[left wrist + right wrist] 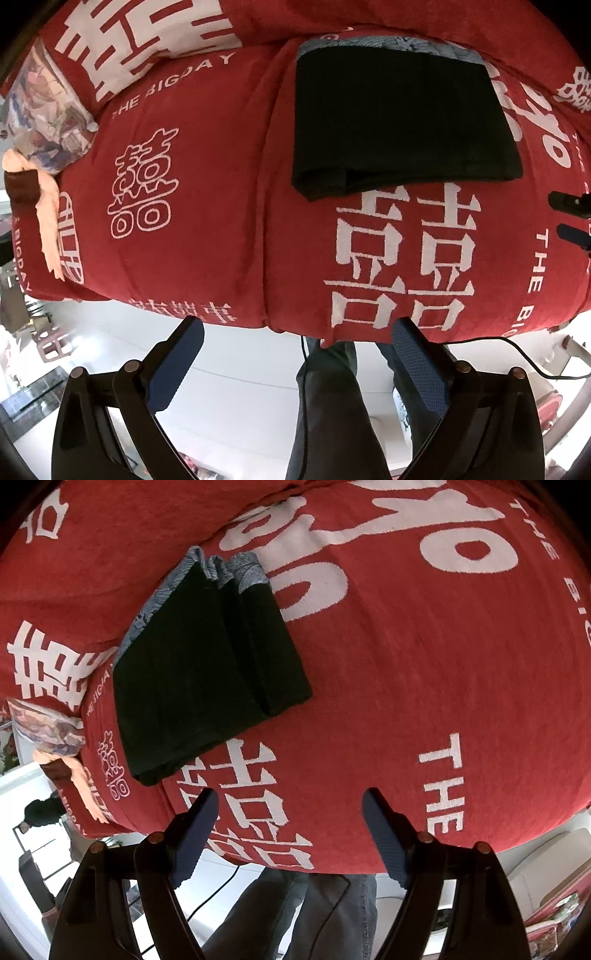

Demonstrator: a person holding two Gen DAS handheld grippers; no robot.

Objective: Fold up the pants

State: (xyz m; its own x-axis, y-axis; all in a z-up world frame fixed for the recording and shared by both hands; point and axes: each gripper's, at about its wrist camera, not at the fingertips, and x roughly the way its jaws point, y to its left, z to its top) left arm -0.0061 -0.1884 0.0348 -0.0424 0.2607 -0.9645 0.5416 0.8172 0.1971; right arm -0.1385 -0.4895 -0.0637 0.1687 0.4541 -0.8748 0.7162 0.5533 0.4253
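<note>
Both of my jaws are wide apart and hold nothing. My left gripper is at the bottom of its frame, and my right gripper is at the bottom of its frame too. Each has two blue pads, with only air between them.

One pair of dark pants lies folded into a thick block, upper right of middle in the left view and left of middle in the right view. One blue patterned cloth peeks out from under its far edge. Both rest on one red blanket with big white letters. One patterned pillow sits at the left edge. My two legs in grey trousers show at the bottom.
</note>
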